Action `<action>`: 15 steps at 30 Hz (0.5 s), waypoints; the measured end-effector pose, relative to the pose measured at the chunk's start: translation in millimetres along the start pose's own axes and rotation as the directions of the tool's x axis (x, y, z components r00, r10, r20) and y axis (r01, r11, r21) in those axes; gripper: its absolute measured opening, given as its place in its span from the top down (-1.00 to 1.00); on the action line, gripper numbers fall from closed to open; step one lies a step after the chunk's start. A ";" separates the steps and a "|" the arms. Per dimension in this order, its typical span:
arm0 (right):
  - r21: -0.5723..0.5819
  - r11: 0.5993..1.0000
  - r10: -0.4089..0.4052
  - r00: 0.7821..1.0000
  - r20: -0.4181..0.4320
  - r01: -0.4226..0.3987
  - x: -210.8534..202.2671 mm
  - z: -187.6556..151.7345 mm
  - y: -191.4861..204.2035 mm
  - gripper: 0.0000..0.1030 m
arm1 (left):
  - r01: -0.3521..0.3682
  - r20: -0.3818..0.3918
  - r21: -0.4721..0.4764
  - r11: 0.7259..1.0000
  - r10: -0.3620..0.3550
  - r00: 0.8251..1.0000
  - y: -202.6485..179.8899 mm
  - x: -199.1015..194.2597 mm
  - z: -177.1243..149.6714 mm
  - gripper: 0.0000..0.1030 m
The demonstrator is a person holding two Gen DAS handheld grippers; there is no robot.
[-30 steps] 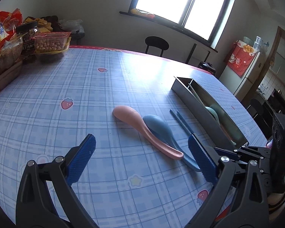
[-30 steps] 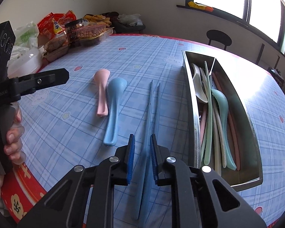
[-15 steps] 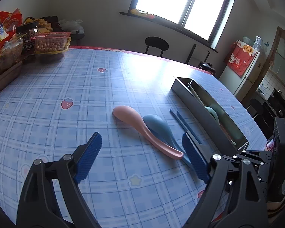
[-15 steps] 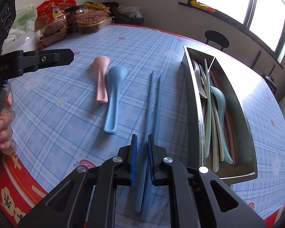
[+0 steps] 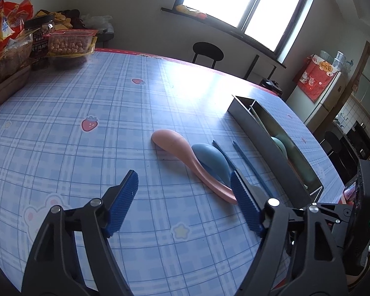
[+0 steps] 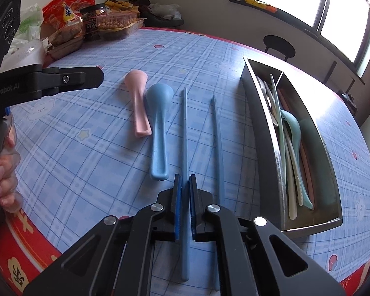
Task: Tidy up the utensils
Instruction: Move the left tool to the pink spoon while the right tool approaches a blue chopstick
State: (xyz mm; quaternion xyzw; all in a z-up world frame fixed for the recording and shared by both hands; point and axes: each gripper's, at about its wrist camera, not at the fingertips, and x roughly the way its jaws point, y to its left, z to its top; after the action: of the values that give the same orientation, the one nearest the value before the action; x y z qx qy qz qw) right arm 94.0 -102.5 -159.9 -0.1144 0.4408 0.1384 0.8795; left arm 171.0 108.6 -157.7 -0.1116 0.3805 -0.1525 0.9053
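My right gripper point(image 6: 185, 176) is shut on the near part of one blue chopstick point(image 6: 184, 128), which runs away from me over the table. The second blue chopstick point(image 6: 216, 138) lies loose just to its right. A blue spoon point(image 6: 157, 113) and a pink spoon point(image 6: 138, 98) lie side by side to the left. My left gripper point(image 5: 183, 175) hovers over the cloth, its jaws closing with nothing between them. Its right fingertip point(image 5: 236, 180) is beside the handle end of the pink spoon point(image 5: 175, 143), next to the blue spoon point(image 5: 209, 155).
A steel divided tray point(image 6: 264, 123) on the right holds several spoons and chopsticks. Snack bags and boxes point(image 6: 91, 24) crowd the table's far left corner. A person's hand point(image 6: 2, 172) grips the left tool. The table's red edge point(image 6: 37, 241) is close below.
The right jaws have closed onto one chopstick, and the two chopsticks now lie apart. The left jaws have narrowed. Neither hand has shifted much.
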 end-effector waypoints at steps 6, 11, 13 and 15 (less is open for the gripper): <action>-0.002 1.000 0.001 0.999 0.041 -0.001 -1.3 -5.2 0.5 0.87 | 0.011 -0.032 -0.021 1.000 -0.012 0.999 5.2 7.3 -1.5 -0.33; -0.011 1.000 -0.004 0.999 0.054 0.004 -0.2 -3.6 2.3 0.87 | 0.034 -0.075 -0.068 0.997 -0.039 0.996 10.0 17.3 2.1 -0.21; 0.008 1.000 0.022 0.998 0.053 -0.022 0.6 -2.5 -2.0 0.87 | 0.026 -0.106 -0.077 0.997 -0.034 0.994 8.8 24.6 3.5 -0.12; 0.026 0.999 0.046 0.998 0.053 -0.047 1.2 -1.9 -6.5 0.87 | 0.022 -0.134 -0.075 0.997 -0.032 0.990 5.2 33.3 3.4 -0.11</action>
State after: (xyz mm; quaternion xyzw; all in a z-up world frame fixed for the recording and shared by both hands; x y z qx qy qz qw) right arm 95.5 -109.0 -161.4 -0.0884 0.4222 0.1558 0.8886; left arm 196.6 101.7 -178.8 -0.1391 0.4449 -0.1581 0.8705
